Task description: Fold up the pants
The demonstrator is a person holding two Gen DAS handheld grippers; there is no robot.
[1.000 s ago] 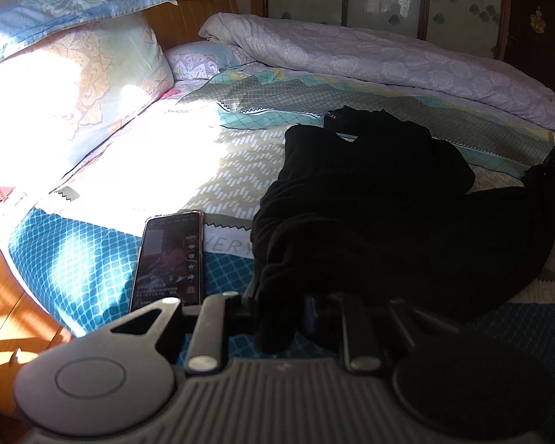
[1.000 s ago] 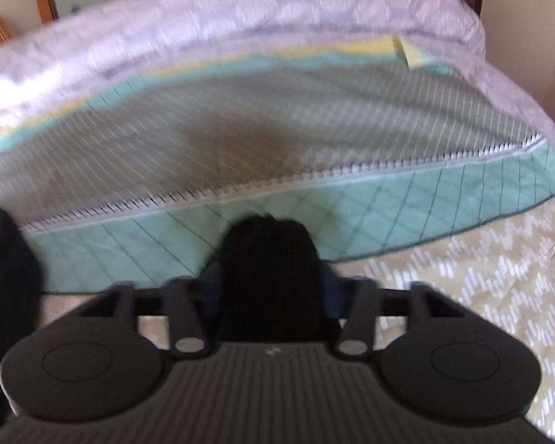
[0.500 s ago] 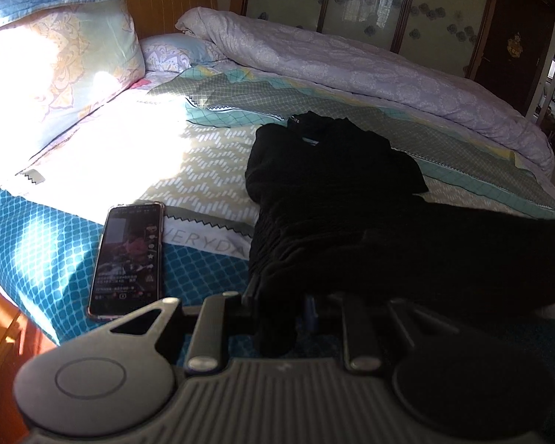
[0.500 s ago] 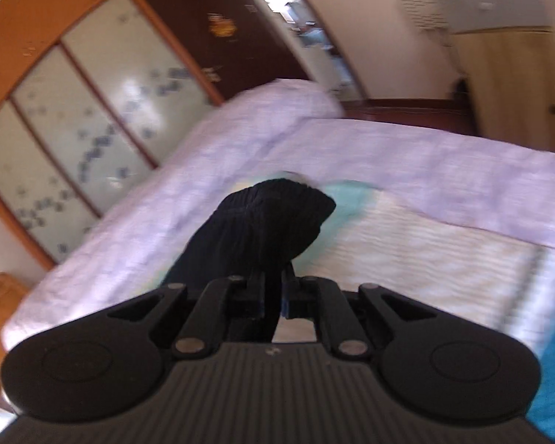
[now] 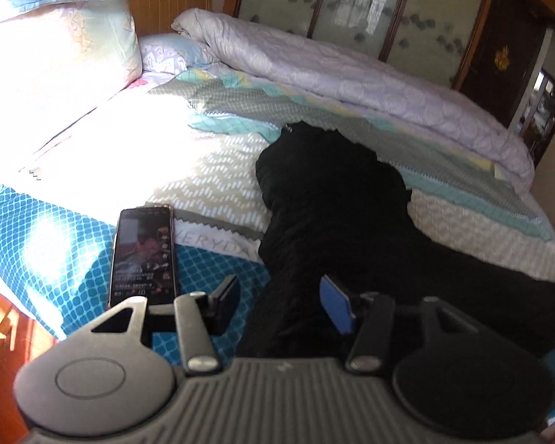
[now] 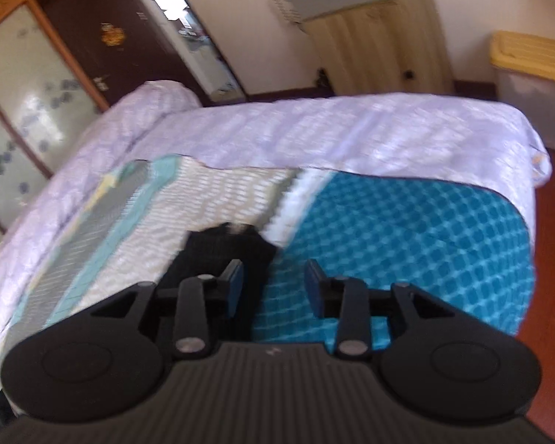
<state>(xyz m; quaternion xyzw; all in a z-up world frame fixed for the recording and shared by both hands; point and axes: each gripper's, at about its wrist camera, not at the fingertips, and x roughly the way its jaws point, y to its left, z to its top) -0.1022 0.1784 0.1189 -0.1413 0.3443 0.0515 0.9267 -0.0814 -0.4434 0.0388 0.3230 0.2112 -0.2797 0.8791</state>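
The black pants (image 5: 336,214) lie crumpled on the patterned bedspread (image 5: 211,185), stretching from mid-bed toward the near right. My left gripper (image 5: 281,305) is open, its jaws wide apart over the near end of the pants, with cloth lying between them. My right gripper (image 6: 273,285) is open too, just above the bed. One black pants end (image 6: 225,251) lies by its left finger, not clamped.
A phone (image 5: 142,255) with a lit screen lies on the bed left of the pants. Pillows (image 5: 55,55) stand at the headboard. A rolled lilac duvet (image 5: 351,85) runs along the far side. The bed's foot edge (image 6: 518,222) drops to a red floor, with a lidded plastic bin (image 6: 532,85) beyond.
Both grippers were shut on the pants and have opened, letting the cloth go. The right gripper swung around and came down toward the foot of the bed.
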